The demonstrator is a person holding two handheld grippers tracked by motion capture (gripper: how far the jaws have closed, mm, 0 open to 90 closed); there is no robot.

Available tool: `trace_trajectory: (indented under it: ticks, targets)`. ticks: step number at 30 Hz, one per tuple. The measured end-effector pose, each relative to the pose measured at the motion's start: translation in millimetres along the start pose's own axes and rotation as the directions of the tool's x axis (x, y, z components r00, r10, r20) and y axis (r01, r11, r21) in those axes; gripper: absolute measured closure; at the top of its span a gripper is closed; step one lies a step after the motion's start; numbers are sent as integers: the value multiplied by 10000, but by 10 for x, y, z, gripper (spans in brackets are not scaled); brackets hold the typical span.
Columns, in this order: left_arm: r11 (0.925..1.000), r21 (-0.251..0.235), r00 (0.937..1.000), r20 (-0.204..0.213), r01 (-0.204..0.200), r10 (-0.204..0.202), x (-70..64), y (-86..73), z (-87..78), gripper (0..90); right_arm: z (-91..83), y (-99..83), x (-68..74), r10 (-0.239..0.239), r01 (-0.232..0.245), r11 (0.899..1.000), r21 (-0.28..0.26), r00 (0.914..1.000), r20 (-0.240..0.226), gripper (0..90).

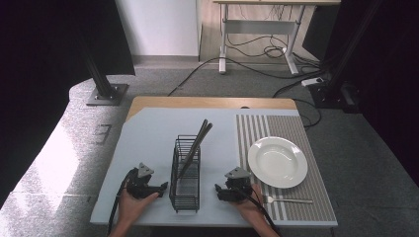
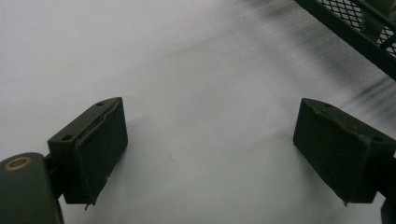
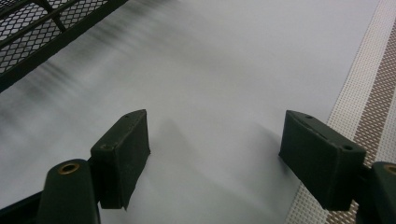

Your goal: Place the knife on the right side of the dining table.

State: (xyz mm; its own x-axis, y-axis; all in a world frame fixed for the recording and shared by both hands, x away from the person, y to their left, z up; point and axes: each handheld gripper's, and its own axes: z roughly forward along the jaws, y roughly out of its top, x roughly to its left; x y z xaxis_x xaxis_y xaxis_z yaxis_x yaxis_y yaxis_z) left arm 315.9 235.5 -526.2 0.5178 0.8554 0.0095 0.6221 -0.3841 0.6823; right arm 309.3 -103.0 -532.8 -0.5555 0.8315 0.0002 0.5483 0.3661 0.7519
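Both grippers [image 2: 210, 149] [image 3: 212, 158] gape wide, holding nothing.

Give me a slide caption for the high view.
Two open tongs flank a wire basket of chopsticks; plate and fork wait right.

Wire basket [image 1: 185, 173]: cut off by the frame edge in both gripper views, only a corner of mesh and rim showing in the left gripper view [image 2: 355, 28] and the right gripper view [image 3: 42, 32], its shadow on the worktop [image 1: 148, 143] smeared by blur. Dark utensils [image 1: 195, 143] standing in the basket: too thin to identify, lower ends hidden behind the wires. Fork [image 1: 289, 200]: tine end hidden beside the right hand [image 1: 249, 200]; both forearms cut off by the bottom edge; striped placemat [image 3: 369, 107] cropped at the right edge.
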Motion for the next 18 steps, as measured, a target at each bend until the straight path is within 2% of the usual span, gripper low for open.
trace_trajectory:
  ticks: [6, 9, 12, 14, 18]
  targets:
    - [10000, 1, 10000, 1, 2, -2, 0, -1, -1, 100, -42, 3, -23, 103, -104, 9999, -63, 9998, -158, 257]
    - [10000, -1, 10000, -5, -3, 3, -1, -1, -1, 101, -158, 60, -91, 472, -489, 9979, -430, 9981, -383, 276]
    - [10000, 2, 10000, 0, 3, -3, 0, -1, -1, 101, -290, 142, -135, 631, -671, 9945, -806, 9967, -507, 289]
    - [10000, 1, 10000, 0, -1, 1, 0, -1, -1, 101, -383, 218, -138, 624, -696, 9916, -1091, 9957, -678, 297]
    - [10000, -2, 10000, 4, 7, -7, 1, -1, 0, 101, -552, 441, -105, 306, -474, 9830, -1776, 9949, -961, 316]
